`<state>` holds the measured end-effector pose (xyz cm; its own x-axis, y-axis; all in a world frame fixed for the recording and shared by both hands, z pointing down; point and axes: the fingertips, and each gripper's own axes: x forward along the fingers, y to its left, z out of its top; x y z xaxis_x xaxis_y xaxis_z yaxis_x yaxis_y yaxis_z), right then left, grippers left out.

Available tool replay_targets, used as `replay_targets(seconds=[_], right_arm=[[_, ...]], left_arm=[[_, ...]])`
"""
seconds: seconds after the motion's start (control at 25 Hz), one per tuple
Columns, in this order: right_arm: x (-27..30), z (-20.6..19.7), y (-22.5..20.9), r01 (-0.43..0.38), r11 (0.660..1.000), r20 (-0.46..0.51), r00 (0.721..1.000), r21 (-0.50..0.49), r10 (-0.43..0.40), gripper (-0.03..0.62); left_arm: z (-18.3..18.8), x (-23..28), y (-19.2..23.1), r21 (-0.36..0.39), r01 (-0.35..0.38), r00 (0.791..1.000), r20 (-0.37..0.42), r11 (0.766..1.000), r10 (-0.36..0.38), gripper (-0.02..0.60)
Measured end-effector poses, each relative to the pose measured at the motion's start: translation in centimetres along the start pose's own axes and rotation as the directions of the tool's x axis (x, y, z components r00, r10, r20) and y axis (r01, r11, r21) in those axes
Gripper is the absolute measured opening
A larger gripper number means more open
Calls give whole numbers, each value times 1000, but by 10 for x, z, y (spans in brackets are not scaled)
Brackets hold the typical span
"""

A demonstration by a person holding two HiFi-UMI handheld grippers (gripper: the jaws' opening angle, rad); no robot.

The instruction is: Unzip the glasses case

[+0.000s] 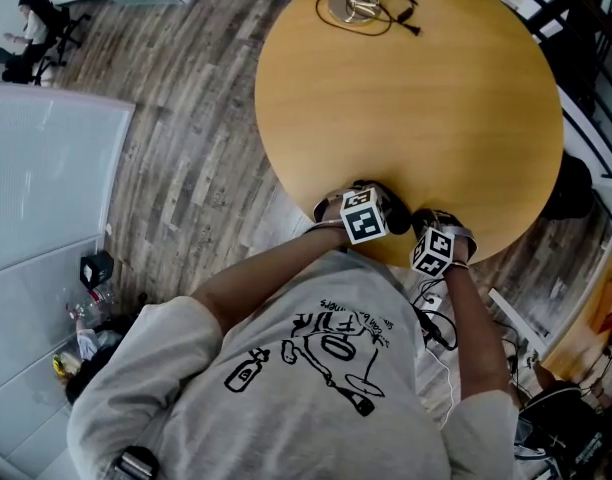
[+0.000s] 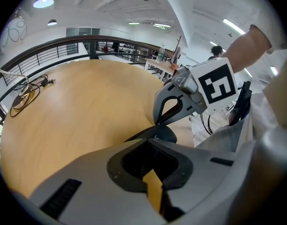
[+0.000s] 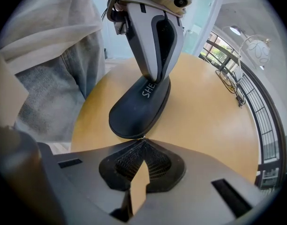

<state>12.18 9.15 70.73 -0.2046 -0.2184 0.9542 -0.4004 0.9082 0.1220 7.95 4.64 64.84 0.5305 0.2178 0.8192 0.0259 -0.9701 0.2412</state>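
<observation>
Two claws: both mine, one in each hand, set close together at the near edge of the table.
Floor: grey wood planks to the left of the table.
Table: round, with a bare light wood top.
Cable: dark and loosely coiled, on the far side of the table, well apart from my claws.
Left claw: closed, jaws together. It points steeply down, and its tips press on the top of the glasses case, toward the end far from my right claw.
Left marker cube: white with black squares, facing up in the head view.
Glasses case: black and oval, lying flat on the table near the edge closest to me, between my two claws. White lettering on its top is partly covered by my left claw. The lid is down.
Zip pull: a small metal piece at the end of the case nearest my right claw.
Right claw: closed, with the tips meeting on the zip pull. It points almost straight down.
Right marker cube: just right of the left one.
</observation>
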Motion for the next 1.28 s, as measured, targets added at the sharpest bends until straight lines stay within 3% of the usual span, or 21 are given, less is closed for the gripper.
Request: replay_targets(seconds=[0.36,1.28], right_arm=[[1,5,10,-18,1000,14,1000,23,17,21],[7,6,-9,-5,992,-15,1000,-128,3,21]], left_arm=[[-11,-1,-9,-23,-8,1000,5,1000,8,5],[-7,2,-5,-35,10,1000,23,999,-9,6]])
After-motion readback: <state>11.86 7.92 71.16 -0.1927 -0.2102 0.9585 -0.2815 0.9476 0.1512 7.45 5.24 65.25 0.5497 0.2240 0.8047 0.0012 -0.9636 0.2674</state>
